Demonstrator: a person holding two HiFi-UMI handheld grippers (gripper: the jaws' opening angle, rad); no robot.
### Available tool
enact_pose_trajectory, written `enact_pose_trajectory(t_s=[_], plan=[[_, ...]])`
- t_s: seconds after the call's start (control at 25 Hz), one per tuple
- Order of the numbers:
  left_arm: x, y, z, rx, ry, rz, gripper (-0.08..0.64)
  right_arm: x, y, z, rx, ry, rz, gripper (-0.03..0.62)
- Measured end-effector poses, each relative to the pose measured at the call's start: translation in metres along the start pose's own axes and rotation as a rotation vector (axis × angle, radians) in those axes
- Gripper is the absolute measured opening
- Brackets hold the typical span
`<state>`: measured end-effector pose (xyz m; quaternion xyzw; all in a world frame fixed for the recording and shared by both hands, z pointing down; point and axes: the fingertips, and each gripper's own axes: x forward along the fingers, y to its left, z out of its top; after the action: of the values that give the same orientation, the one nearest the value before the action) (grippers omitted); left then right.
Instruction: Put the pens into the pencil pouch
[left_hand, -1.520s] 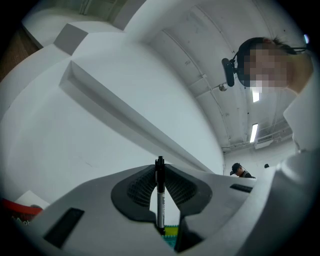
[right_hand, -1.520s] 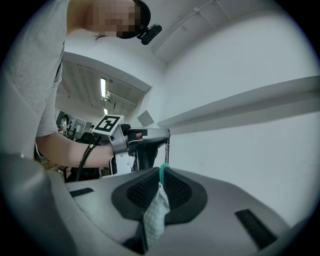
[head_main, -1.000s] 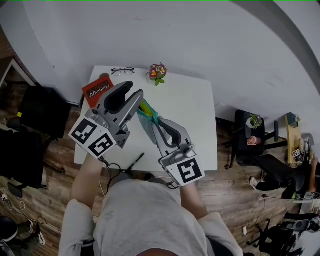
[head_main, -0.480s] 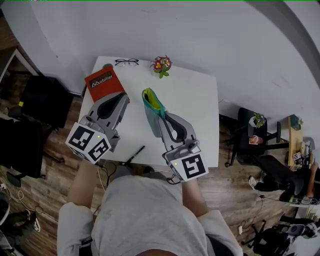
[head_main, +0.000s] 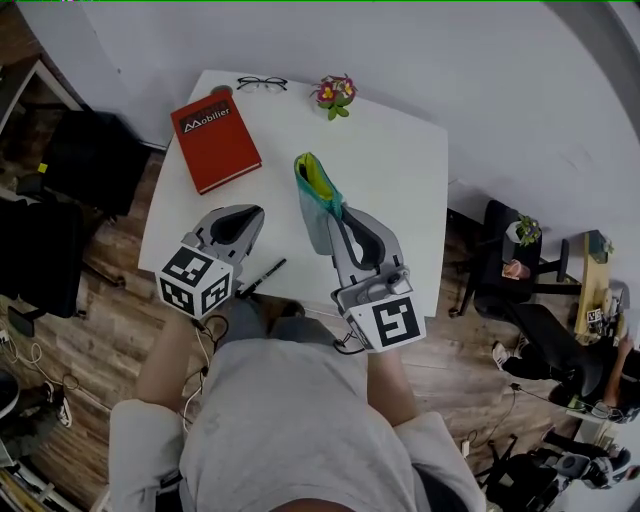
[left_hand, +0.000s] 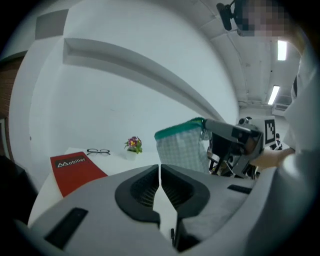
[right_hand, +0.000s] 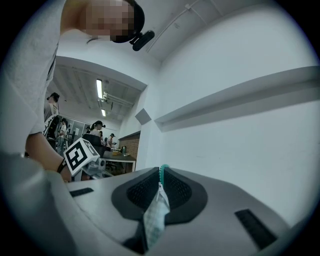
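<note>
Left tongs (left_hand: 159, 185) closed, empty | right tongs (right_hand: 161, 187) pinching pencil pouch (head_main: 318, 195) rim | pouch likely soft, limp: hold zipper edge | pen (head_main: 263, 277), lower centre, probably light, slick: take mid-barrel

One legible text: "Mobilier" in white letters, with a small white logo mark just before it, printed near one edge of the cover of the red book (head_main: 215, 145) – also readable from the side (left_hand: 75, 172).

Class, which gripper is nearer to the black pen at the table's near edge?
Left. The left gripper, shut and empty, is just left of the pen; the right gripper is farther off on its other side, clamped on the pouch.
</note>
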<state>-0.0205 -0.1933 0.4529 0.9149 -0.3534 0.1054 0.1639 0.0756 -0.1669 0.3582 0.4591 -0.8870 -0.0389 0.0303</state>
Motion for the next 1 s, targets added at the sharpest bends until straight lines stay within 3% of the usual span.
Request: enact_pose_trajectory(t_s=[0.32, 0.4, 0.64, 1.0], plan=[[0.026, -0.041, -0.104, 0.07, 0.343, -0.057, 0.037, -0.027, -0.007, -0.015, 0.023, 0.018, 0.007, 0.048], [0.03, -0.049, -0.123, 0.064, 0.399, -0.067, 0.112, -0.033, -0.007, -0.019, 0.028, 0.022, 0.009, 0.048], [0.04, -0.058, -0.168, 0.092, 0.567, -0.062, 0.115, -0.048, -0.007, -0.027, 0.04, 0.031, 0.014, 0.048], [0.054, -0.052, -0.202, 0.158, 0.745, -0.045, 0.116, -0.064, -0.011, -0.036, 0.051, 0.046, 0.003, 0.048]])
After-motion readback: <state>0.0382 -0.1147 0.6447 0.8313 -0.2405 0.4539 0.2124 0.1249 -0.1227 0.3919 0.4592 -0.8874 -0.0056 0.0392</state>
